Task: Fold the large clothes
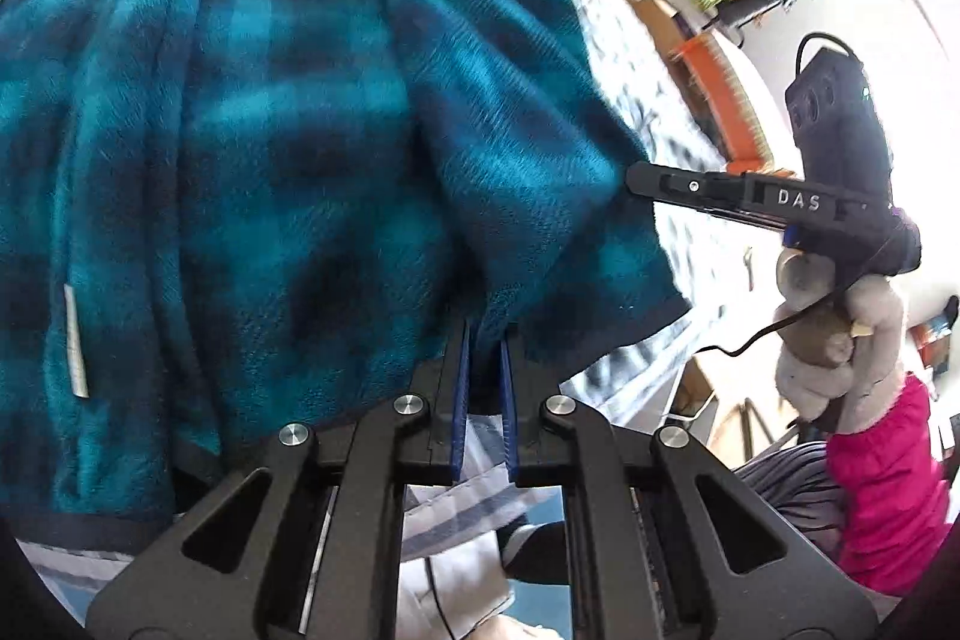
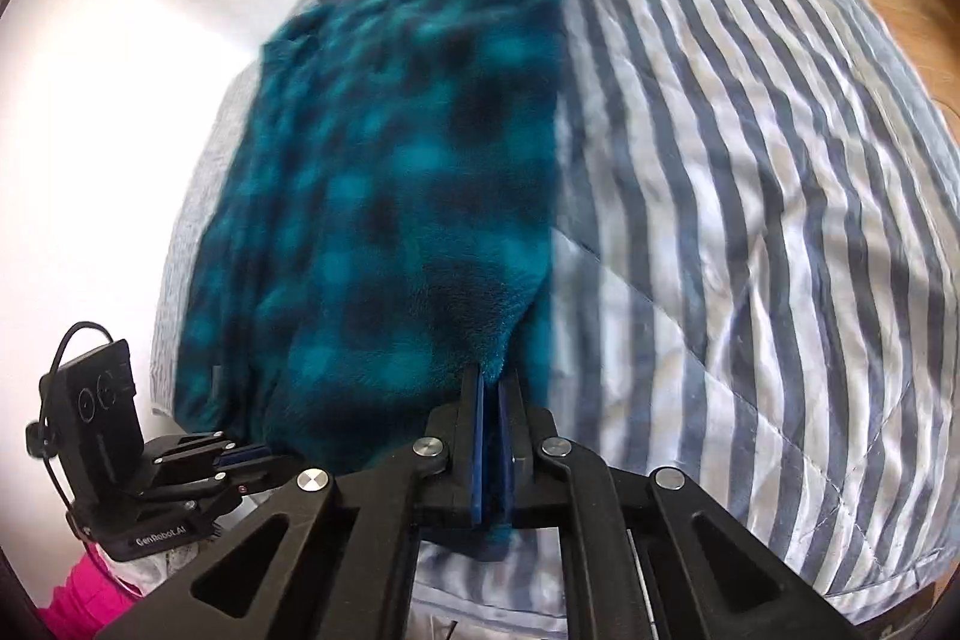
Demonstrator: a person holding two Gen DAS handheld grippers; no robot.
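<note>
A bed [image 2: 750, 196] with a quilted, grey-and-white striped cover fills the room; a white wall stands to its left and shelving with clutter beyond. A teal plaid fleece garment [image 2: 384, 196], soft and fuzzy with a dark hem, lies lengthwise on the bed's left part. The left tool [image 1: 483, 334] points steeply down, its blue pads closed on the garment's near edge. The right tool [image 2: 493, 376] is pitched down likewise and clamps a fold of fleece. A gloved hand [image 1: 834, 334] in a pink sleeve holds it.
</note>
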